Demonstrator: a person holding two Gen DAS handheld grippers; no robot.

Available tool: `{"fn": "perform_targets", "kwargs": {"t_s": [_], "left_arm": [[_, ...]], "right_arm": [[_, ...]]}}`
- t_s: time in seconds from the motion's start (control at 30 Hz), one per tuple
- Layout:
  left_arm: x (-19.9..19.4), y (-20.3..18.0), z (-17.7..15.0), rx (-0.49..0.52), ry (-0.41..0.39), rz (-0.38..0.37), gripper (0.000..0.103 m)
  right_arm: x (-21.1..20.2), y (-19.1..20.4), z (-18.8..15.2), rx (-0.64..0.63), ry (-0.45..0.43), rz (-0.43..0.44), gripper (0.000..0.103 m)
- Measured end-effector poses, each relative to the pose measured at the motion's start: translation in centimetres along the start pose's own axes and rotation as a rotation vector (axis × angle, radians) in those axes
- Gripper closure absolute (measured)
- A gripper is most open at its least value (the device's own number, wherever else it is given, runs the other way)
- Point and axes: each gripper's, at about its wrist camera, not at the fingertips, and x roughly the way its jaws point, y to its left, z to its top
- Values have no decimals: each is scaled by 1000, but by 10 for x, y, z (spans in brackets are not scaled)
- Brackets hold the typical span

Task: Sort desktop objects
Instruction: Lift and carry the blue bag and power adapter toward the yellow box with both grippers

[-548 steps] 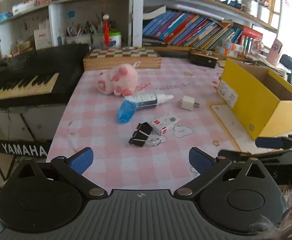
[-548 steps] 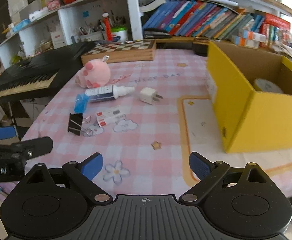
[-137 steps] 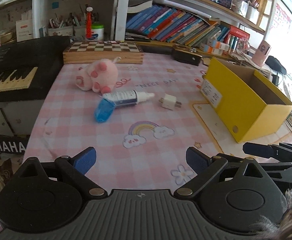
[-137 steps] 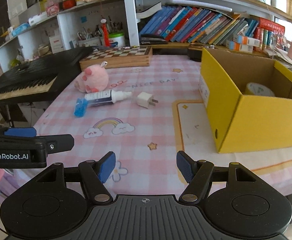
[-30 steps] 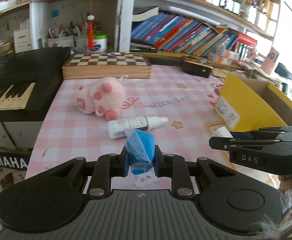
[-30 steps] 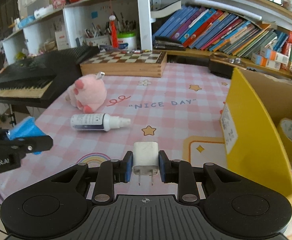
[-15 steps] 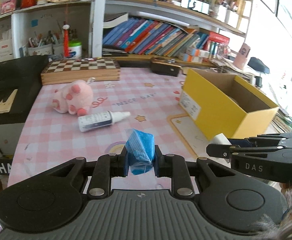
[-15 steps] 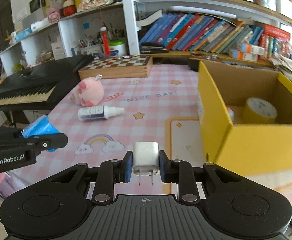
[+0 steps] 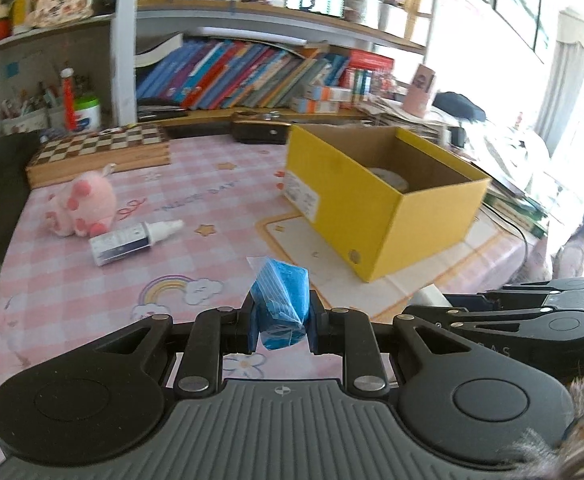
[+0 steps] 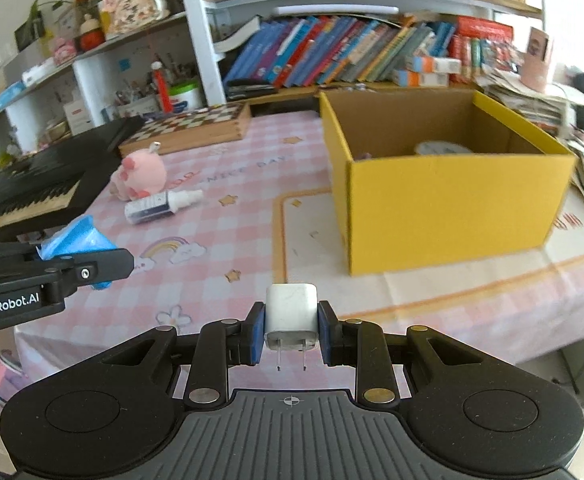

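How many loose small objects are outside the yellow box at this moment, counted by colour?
Blue: 1, the blue packet held in the left gripper.
White: 2, the white charger in the right gripper and the white bottle.
Pink: 1, the pink plush.
Total: 4.

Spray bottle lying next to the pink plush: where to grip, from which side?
Grip the spray bottle mid-body on the labelled barrel, coming from above with the tool's fingers across its width. It lies flat, white nozzle toward the yellow box; the pink plush crowds its far side.
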Motion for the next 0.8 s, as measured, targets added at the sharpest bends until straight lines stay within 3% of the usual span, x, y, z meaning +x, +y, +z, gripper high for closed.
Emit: {"fn": "perform_targets", "kwargs": {"t_s": [0.8], "left_arm": [[-5, -42, -8, 95, 23, -132, 83]], "right_arm": [[-30, -22, -26, 72, 0, -71, 77]]}}
